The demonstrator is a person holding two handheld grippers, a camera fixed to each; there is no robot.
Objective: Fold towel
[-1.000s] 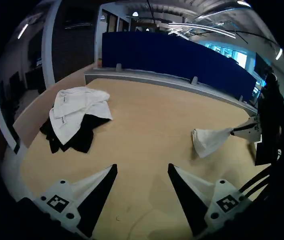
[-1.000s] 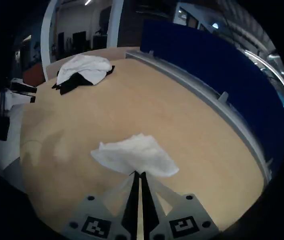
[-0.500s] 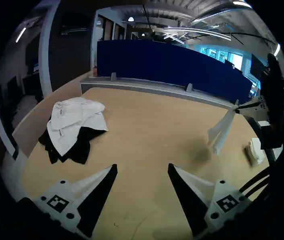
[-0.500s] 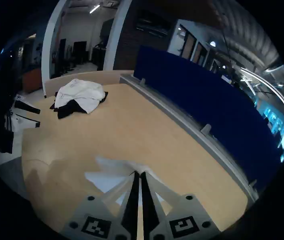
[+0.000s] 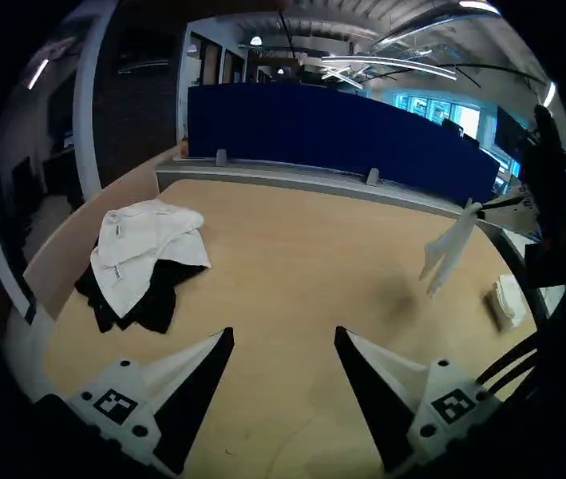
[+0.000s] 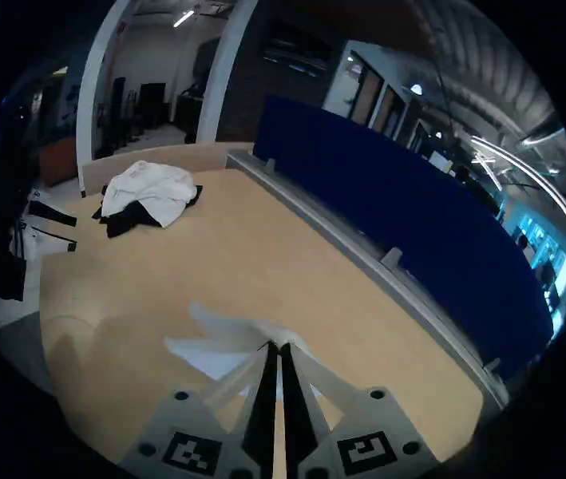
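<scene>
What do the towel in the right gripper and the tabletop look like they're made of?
Towel: soft white cloth, probably cotton. It hangs limp and creased from the right gripper. Tabletop: pale wood-look surface, likely laminate or veneer, though the grain is too faint to be sure. It looks smooth and mostly matte, showing soft shadows.

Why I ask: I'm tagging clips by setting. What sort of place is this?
Probably an open-plan office or lab: a long wooden table with a blue divider screen along its far edge, and strip lights overhead.
</scene>
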